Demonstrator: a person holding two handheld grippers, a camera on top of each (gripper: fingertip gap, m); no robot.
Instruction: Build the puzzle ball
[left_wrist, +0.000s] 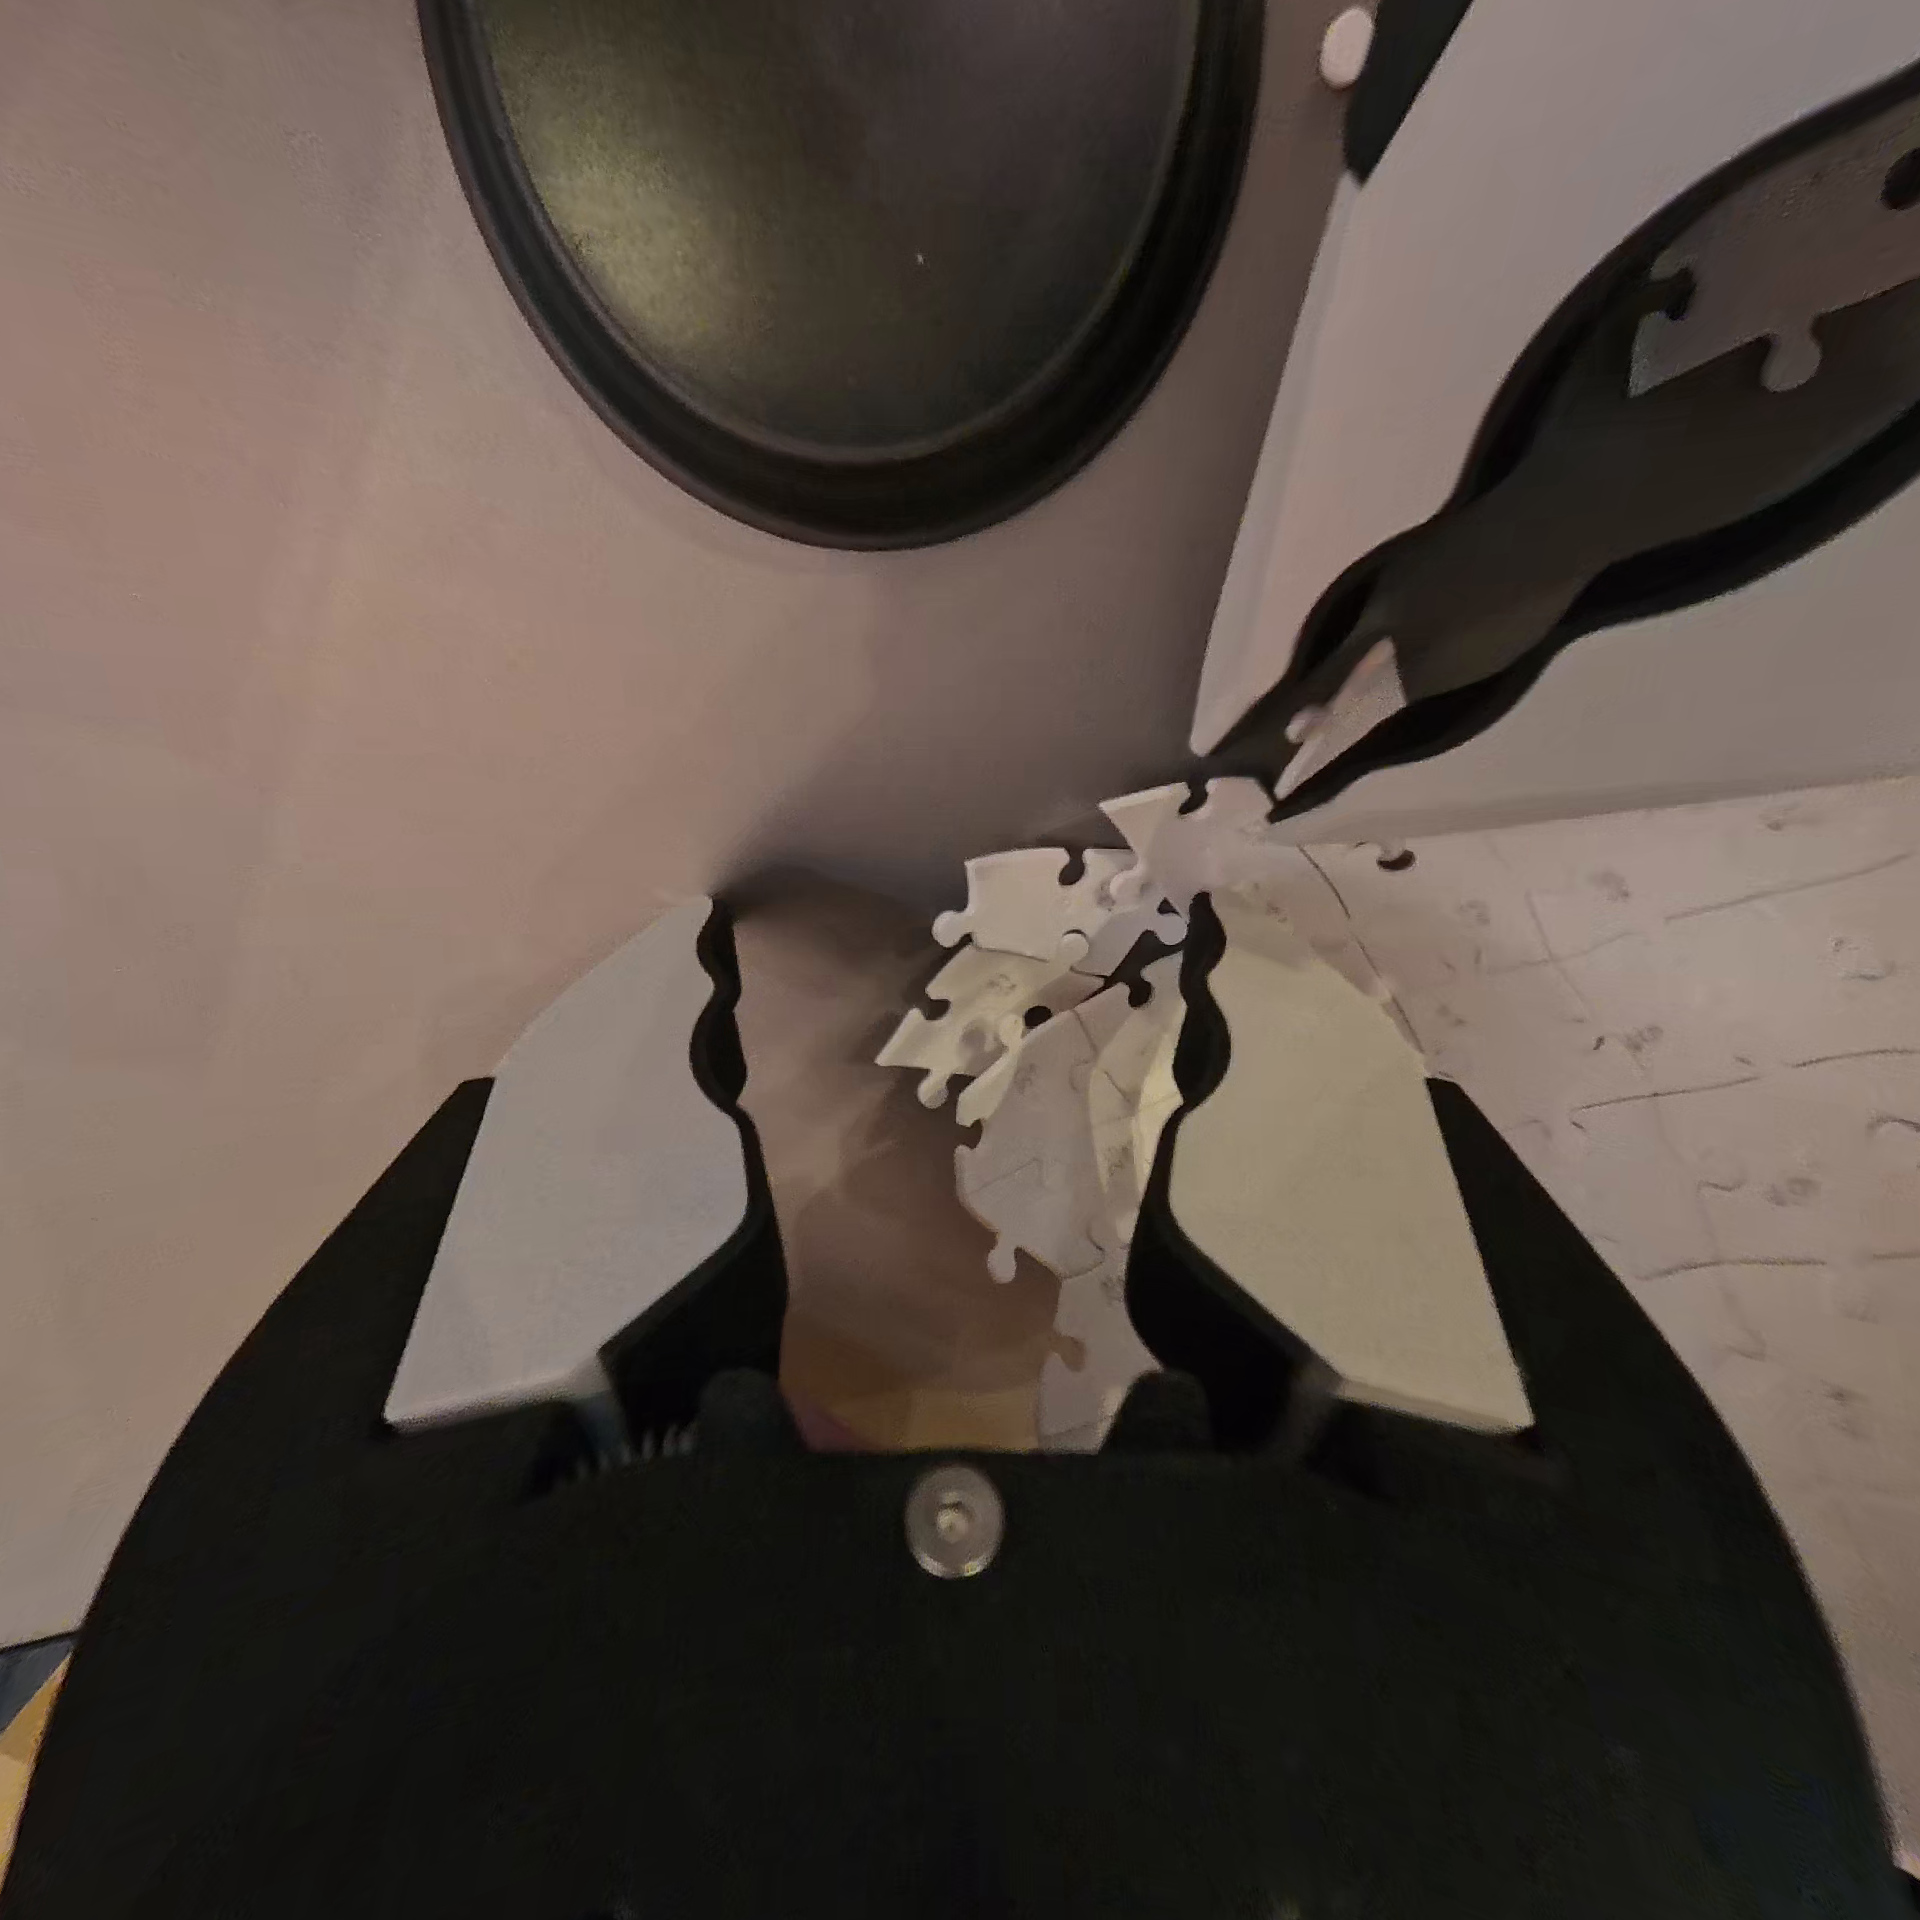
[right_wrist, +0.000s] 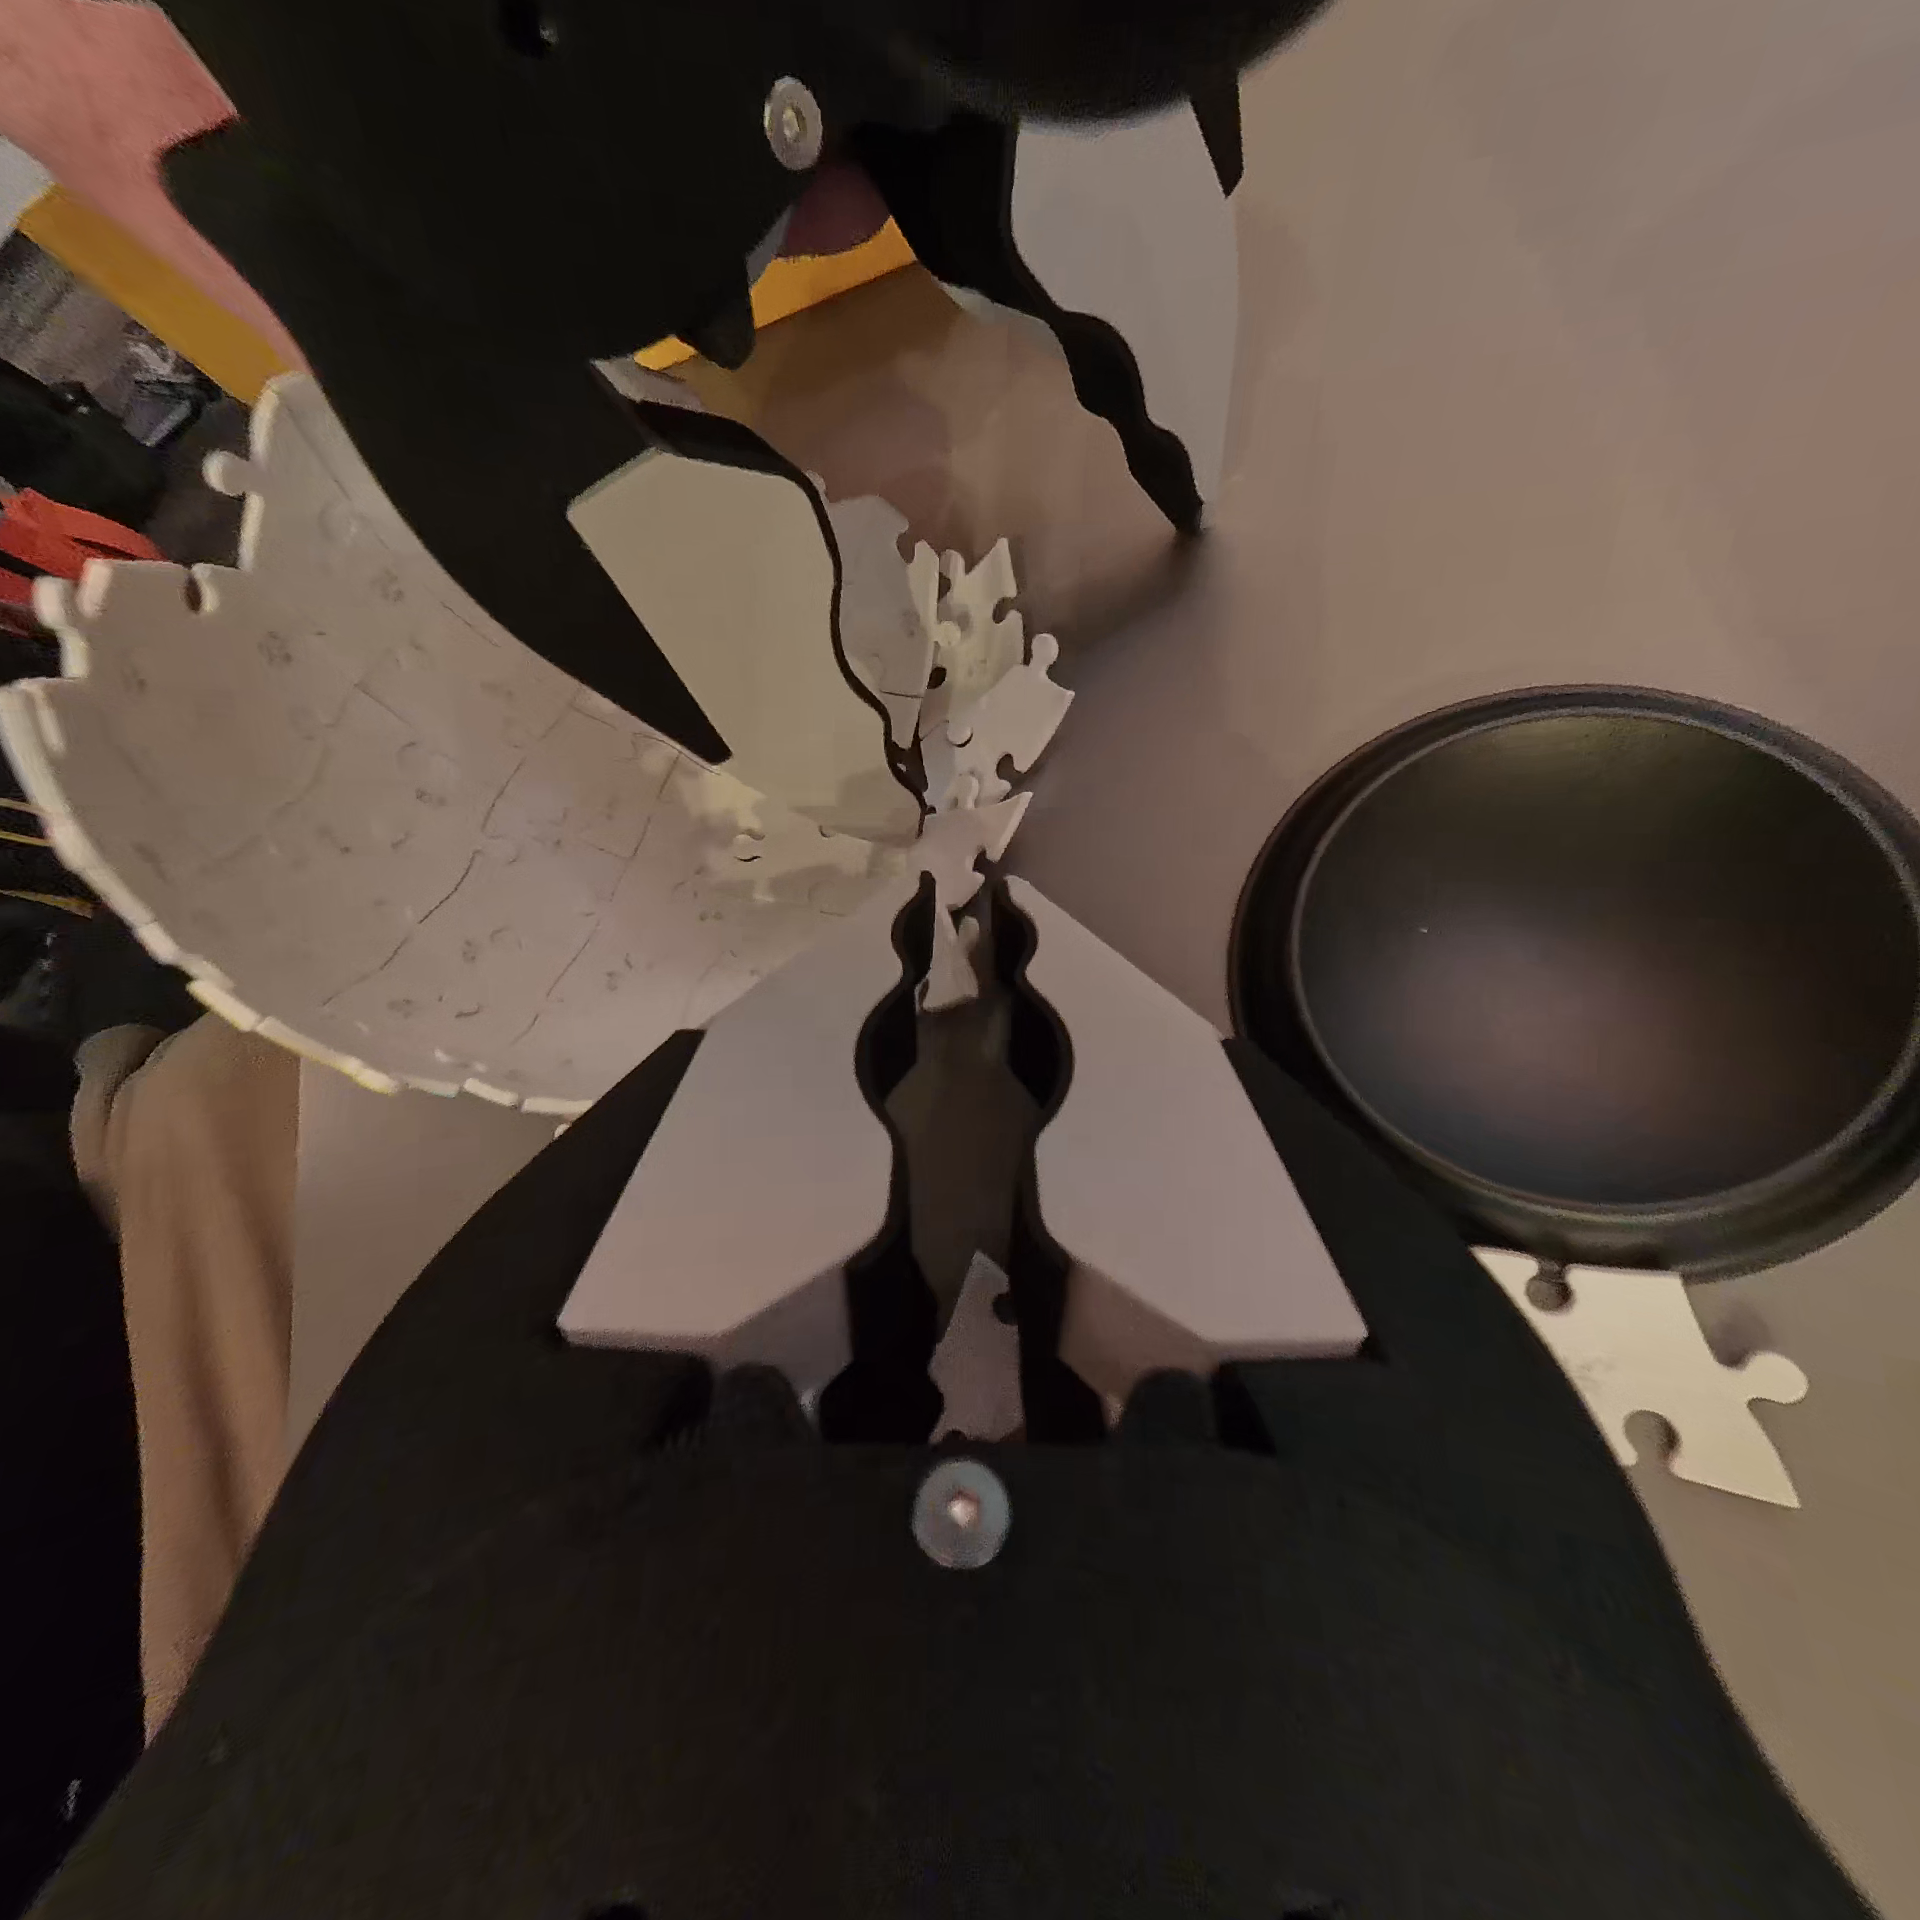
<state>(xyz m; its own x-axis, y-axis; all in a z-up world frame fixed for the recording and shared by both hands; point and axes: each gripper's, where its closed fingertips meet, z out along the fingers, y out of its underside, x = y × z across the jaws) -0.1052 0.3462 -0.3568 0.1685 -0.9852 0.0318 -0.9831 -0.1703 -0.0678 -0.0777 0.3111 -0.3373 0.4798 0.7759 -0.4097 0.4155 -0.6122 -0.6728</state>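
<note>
Two wavy black tongs: left (left_wrist: 961, 935) gaping beside curved white shell (right_wrist: 343, 831); right (right_wrist: 961, 914) pinching knobbed piece (right_wrist: 951, 961).

Likely a home: plain grey table (right_wrist: 1455, 416), black bowl (right_wrist: 1600, 977), cluttered floor beyond.

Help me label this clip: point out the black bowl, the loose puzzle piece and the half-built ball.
black bowl (right_wrist: 1600, 966): right wrist view, inner floor.
loose puzzle piece (right_wrist: 1652, 1371): right wrist view, flat middle.
half-built ball (right_wrist: 343, 790): right wrist view, inner wall.

White puzzle shell (right_wrist: 343, 810), black bowl (right_wrist: 1600, 966), grey table (right_wrist: 1507, 416).
</note>
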